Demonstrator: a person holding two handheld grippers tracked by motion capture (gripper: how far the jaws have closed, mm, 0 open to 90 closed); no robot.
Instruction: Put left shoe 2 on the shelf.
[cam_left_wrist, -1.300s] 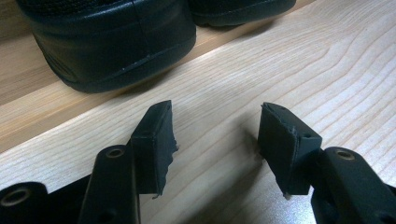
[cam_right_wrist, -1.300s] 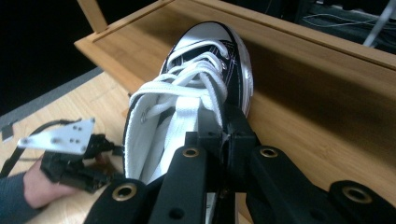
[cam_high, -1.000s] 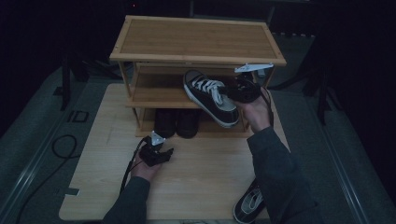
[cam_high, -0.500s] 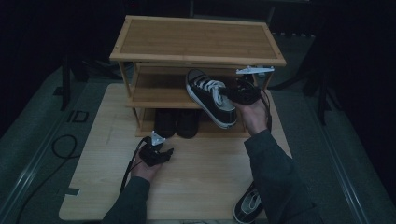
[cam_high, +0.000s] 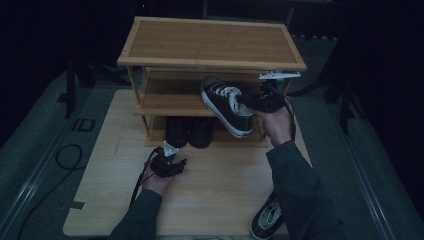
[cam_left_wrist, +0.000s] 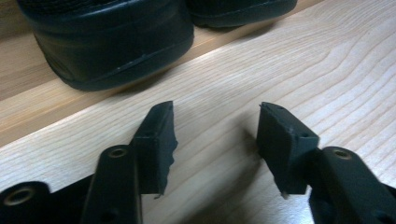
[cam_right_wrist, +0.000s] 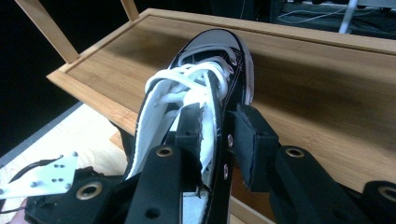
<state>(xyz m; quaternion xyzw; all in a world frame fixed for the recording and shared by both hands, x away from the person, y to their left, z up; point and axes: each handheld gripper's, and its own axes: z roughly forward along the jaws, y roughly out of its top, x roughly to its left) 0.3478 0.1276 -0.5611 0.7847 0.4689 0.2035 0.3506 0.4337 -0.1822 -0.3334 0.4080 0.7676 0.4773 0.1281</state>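
1. Nearest the person, a second sneaker (cam_high: 267, 222) lies at the front edge of the surface (cam_high: 225, 185), beside the right sleeve.
2. The left tongs (cam_high: 169, 165) rest low on the surface, spread with nothing between them, facing the dark shoes (cam_high: 189, 131) on the rack's bottom shelf.
3. Farther back, the right tongs (cam_high: 248, 101) have just been opening; in the right gripper view the one pad has come off the sneaker (cam_right_wrist: 205, 107)'s collar.
4. The sneaker sits tilted, its toe on the middle shelf (cam_high: 170, 102) and its heel overhanging.
5. Risk: released this way, it may tip and slide off.
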